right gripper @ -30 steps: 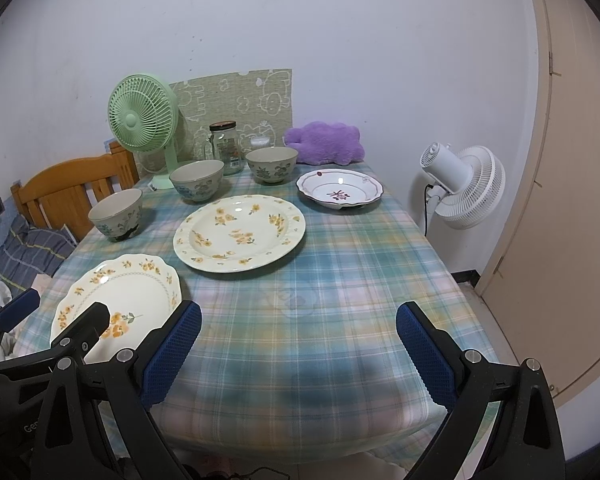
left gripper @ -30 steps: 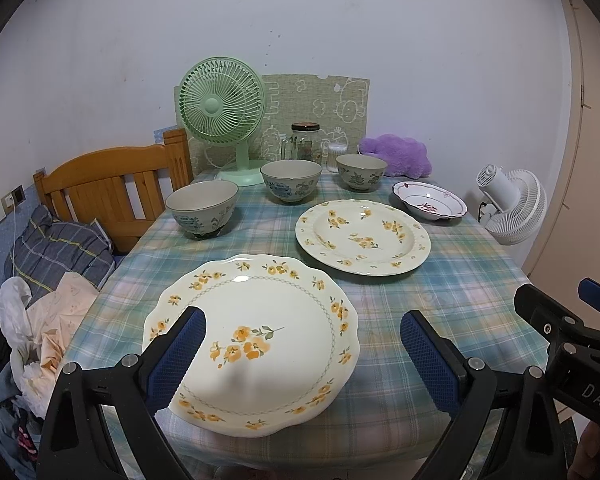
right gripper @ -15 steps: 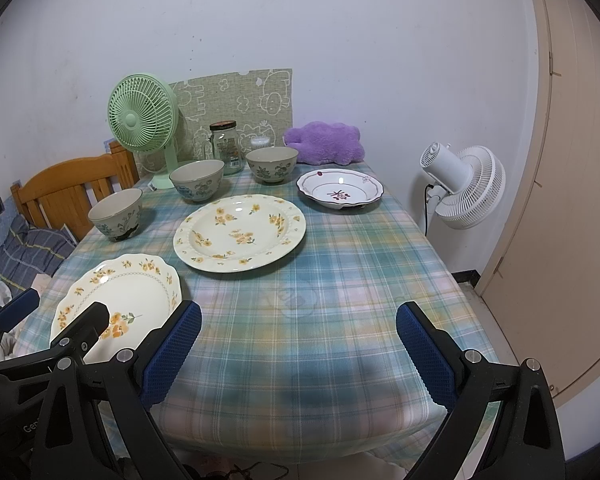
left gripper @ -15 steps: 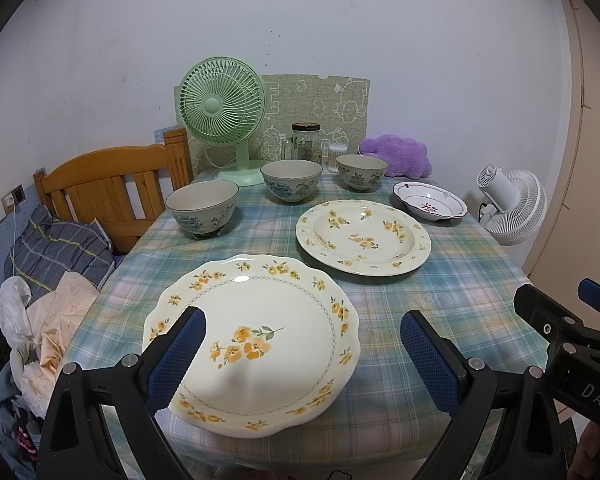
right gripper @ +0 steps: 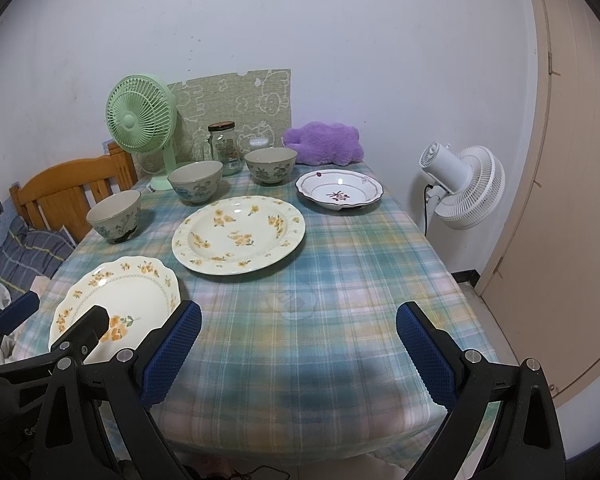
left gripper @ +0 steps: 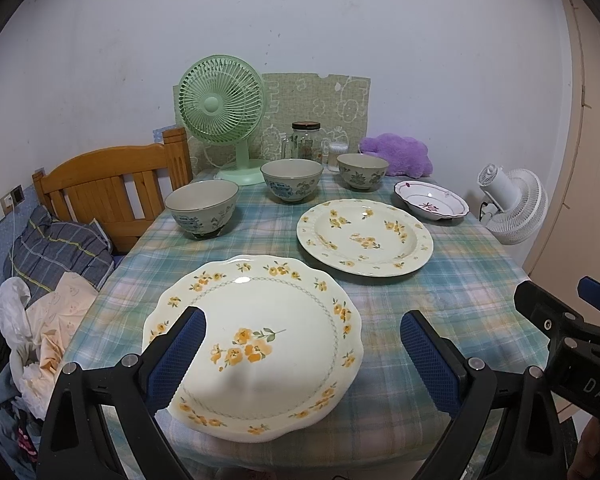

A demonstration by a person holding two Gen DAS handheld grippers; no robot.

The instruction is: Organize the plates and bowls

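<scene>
Left tool [left gripper: 302, 346] released, empty, poised above the scalloped floral plate [left gripper: 260, 320] at the bench [right gripper: 340, 300] near edge. Right tool [right gripper: 298, 342] released, over bare cloth. Farther ahead: round floral plate [right gripper: 240, 234], then three bowls [right gripper: 196, 180] and a red-trimmed dish [right gripper: 339, 191].

At the far left of your table [left gripper: 452, 280], with its plaid cloth, stands a green desk fan [left gripper: 220, 100], upright against the wall. Behind it a patterned green board [left gripper: 320, 104] leans on the wall. Just right of the fan you have a glass jar [left gripper: 306, 142] with a dark lid, and a purple plush cushion [left gripper: 398, 154] at the far right corner. Left of the table sits a wooden chair [left gripper: 108, 188], with piled clothes [left gripper: 48, 300] nearer you. Off the right edge stands a white fan [right gripper: 464, 186].
</scene>
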